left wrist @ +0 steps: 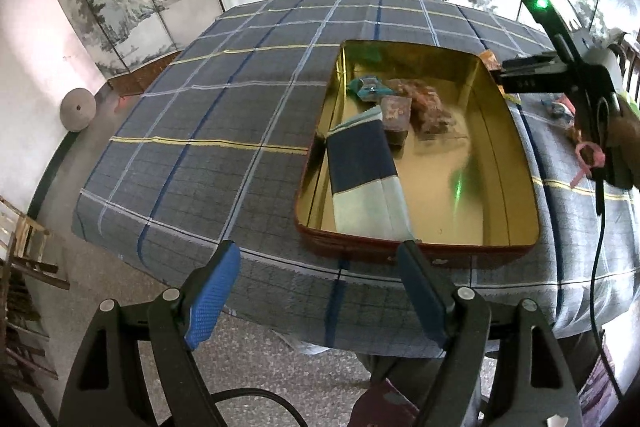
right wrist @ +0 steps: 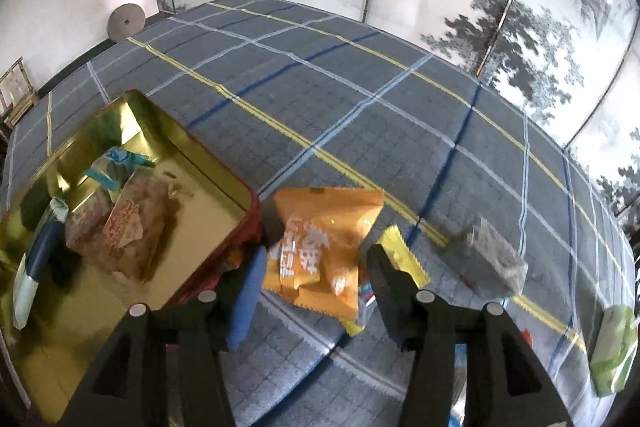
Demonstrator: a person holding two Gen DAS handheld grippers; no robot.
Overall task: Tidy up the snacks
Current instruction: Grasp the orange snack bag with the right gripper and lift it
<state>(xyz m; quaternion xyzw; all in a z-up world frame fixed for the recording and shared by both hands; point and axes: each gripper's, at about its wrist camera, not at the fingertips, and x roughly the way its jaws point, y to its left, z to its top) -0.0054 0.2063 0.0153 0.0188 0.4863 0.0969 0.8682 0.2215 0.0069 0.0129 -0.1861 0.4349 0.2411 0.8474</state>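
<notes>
Snacks: several lay in tin [left wrist: 516, 163], others on cloth [right wrist: 360, 87] at tin's 3 o'clock | orange pack [right wrist: 320, 243] lay between right gripper's [right wrist: 312, 291] parted, untouching jaws | left gripper [left wrist: 320, 291] gaped wide, empty, at tin's 6 o'clock

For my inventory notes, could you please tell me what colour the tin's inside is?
Shiny gold inside the tin, with a red outer wall; the left wrist view shows it best.
</notes>
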